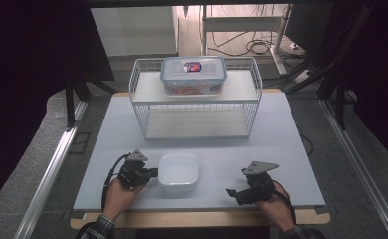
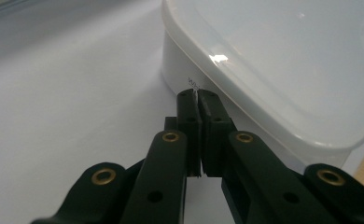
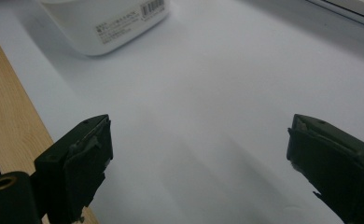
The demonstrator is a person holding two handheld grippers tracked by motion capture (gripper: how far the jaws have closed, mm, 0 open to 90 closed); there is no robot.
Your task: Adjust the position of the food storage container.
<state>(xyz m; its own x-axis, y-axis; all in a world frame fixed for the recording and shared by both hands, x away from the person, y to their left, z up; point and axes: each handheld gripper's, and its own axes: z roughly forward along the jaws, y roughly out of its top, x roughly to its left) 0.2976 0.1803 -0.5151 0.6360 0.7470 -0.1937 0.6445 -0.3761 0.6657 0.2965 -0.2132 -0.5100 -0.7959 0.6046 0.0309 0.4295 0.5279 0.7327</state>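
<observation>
2 boxes: white box (image 1: 178, 172), lidded box (image 1: 193, 74); 2 grippers.

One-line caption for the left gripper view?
Left gripper, jaws shut, tips at the side of a white lidded container on the table.

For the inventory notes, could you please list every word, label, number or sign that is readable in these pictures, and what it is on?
Nothing can be read for certain.
White container, label with barcode: print too small and blurred.
White container, small print on the wall just beyond the shut left gripper: blurred.
Clear lidded box on the wire rack, red and dark lid sticker: unreadable.
</observation>
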